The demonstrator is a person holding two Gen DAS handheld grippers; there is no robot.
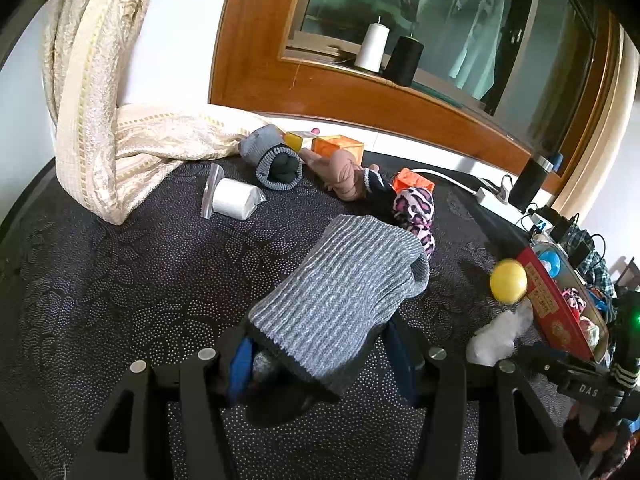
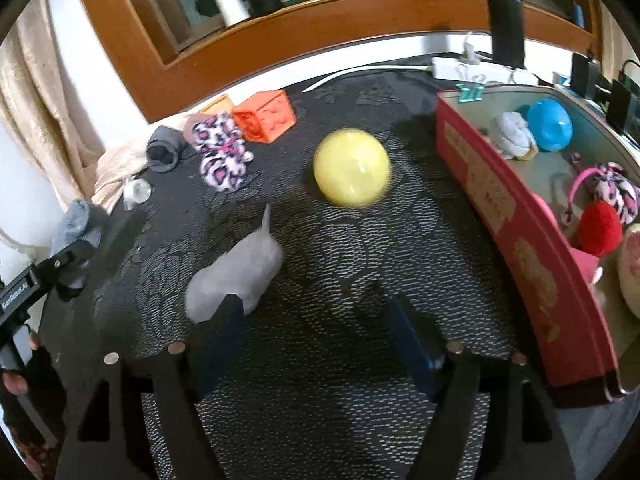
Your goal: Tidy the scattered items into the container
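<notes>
Left gripper point(image 1: 320, 356) clamped on grey ribbed knit sock point(image 1: 340, 296), draped forward over dark dotted table point(image 1: 120, 280). Right gripper point(image 2: 316, 320) spread wide, nothing between; pale crumpled plastic bag point(image 2: 236, 276) touching left finger, blurred yellow plastic ball point(image 2: 351, 167) ahead, apart. Red rectangular tin container point(image 2: 516, 236) at right. Right wrist view only: blue ball point(image 2: 549, 125), red pompom point(image 2: 600, 228) inside container. Left wrist view only: white paper roll point(image 1: 234, 199), brown doll point(image 1: 344, 174).
</notes>
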